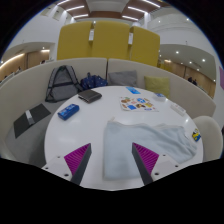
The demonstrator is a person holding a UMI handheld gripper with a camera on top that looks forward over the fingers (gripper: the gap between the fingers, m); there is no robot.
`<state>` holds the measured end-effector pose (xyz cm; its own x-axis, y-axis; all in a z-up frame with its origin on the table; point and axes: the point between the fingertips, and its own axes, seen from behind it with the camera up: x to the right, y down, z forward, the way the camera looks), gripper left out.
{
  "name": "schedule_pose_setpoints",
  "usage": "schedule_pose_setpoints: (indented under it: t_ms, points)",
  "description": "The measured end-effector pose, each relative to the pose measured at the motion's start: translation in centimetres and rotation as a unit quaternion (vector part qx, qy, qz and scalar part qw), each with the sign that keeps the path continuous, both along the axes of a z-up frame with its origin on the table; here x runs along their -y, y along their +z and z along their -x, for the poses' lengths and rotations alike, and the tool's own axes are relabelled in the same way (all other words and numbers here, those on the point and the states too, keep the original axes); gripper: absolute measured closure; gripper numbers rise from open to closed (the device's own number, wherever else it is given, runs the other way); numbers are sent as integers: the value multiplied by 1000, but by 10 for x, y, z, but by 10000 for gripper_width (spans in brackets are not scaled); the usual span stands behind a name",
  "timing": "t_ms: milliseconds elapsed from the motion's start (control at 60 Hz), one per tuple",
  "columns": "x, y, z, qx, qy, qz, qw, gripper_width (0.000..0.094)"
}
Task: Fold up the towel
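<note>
Hovering above a white round table (95, 125), the gripper (112, 160) is seen with its two fingers spread well apart, and nothing is held between them. A magenta pad (78, 157) is borne on the inner face of the finger at the left of the view, and a matching pad (147, 158) is borne on the other. A pale grey towel (150, 136) is laid on the table just ahead of the finger at the right of the view; it is spread in a rumpled, partly flattened sheet, and its near edge is reached almost by that finger's tip, though contact cannot be confirmed. The gap between the fingers is filled only by bare tabletop.

Further across the table, a blue box (68, 112) is set beyond the finger at the left of the view, and a dark notebook (90, 97) is placed just past it. A dark laptop or tablet (33, 117) is found near the table's far-left rim. A small printed card or packet (134, 102) is laid beyond the towel, with a smaller item beside it that cannot be identified. A black backpack (63, 80) is propped behind the table, and a yellow partition (108, 42) is seen further back. At the table's right rim, a yellowish object (197, 129) is partly shown, and what it is cannot be told.
</note>
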<state>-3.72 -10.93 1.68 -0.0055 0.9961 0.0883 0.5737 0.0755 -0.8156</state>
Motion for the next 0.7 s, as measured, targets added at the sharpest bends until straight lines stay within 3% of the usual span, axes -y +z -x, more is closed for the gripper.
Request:
schedule_pose_setpoints:
  t_ms: [100,167,233,300,383,483,600,700]
  points:
    - [-4,-19,22,7,1,-4,1000,77]
    - [-6,-35,27,25,2,-3,1000,135]
    - [-4,-41,28,32,8,8,999,514]
    - [-23,-39,33,24,-13,-48,998,893]
    - [-16,-39,30,39,-3,-50,998,911]
    - [12,-25,25,60,2,19,998,912]
    - [24,28,25,42,-3,78,996,912]
    - [-5,81,30,18,-24,107,994,912]
